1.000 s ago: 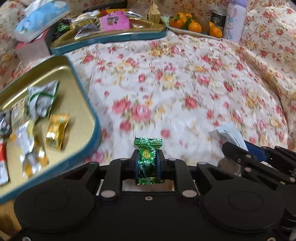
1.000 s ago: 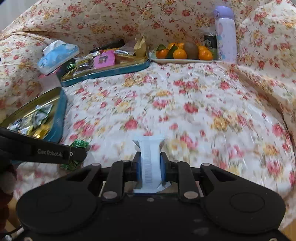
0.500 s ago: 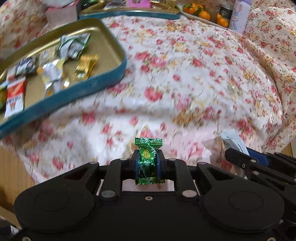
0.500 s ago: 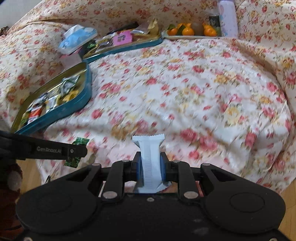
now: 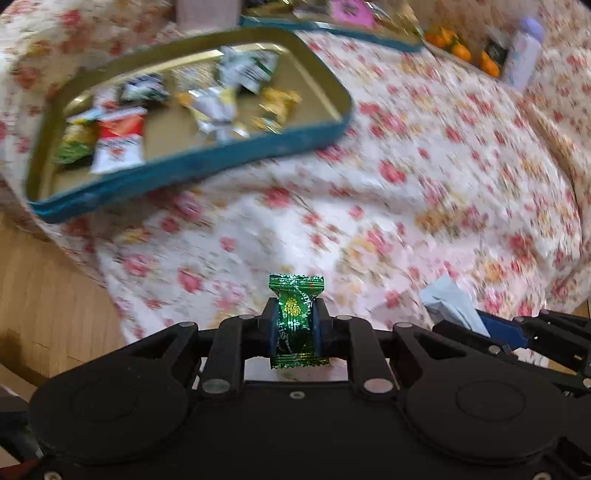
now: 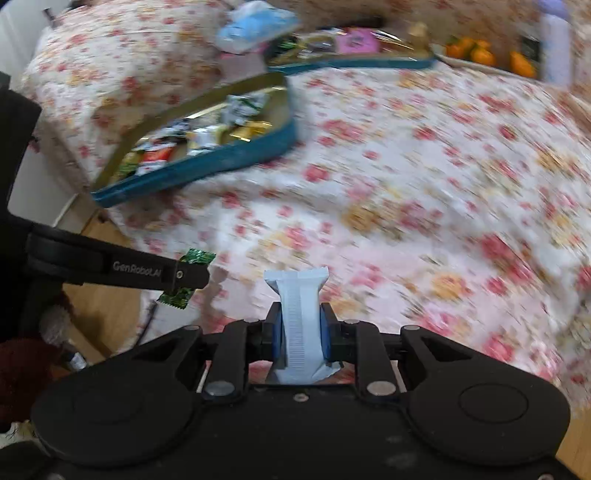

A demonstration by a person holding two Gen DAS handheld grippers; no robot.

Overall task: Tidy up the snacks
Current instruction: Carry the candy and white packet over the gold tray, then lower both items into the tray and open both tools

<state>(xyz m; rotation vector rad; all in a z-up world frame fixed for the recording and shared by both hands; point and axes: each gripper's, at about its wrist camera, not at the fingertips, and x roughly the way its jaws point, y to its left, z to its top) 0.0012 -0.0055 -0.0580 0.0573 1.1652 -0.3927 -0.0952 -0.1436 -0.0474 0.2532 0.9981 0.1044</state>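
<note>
My left gripper (image 5: 295, 326) is shut on a green foil-wrapped candy (image 5: 296, 317), which stands upright between the pads. My right gripper (image 6: 300, 326) is shut on a pale blue snack packet (image 6: 301, 321). Both hover over the near edge of the flowered cloth. A teal tin tray with a gold inside (image 5: 207, 162) lies at the upper left and holds several wrapped snacks. In the right wrist view the same tray (image 6: 207, 166) sits at the upper left, and the left gripper (image 6: 186, 275) with its green candy (image 6: 195, 256) shows at the left edge.
A second teal tray (image 6: 354, 62) with more snacks lies at the back, beside a blue tissue pack (image 6: 255, 24). A plate of oranges (image 6: 480, 55) and a pale bottle (image 6: 554, 48) stand at the far right. Wooden floor (image 5: 44, 295) shows past the cloth's near left edge.
Both grippers have drawn back toward the near edge of the cloth and rolled. The teal tray now sits farther off at the upper left. Each gripper keeps its snack.
</note>
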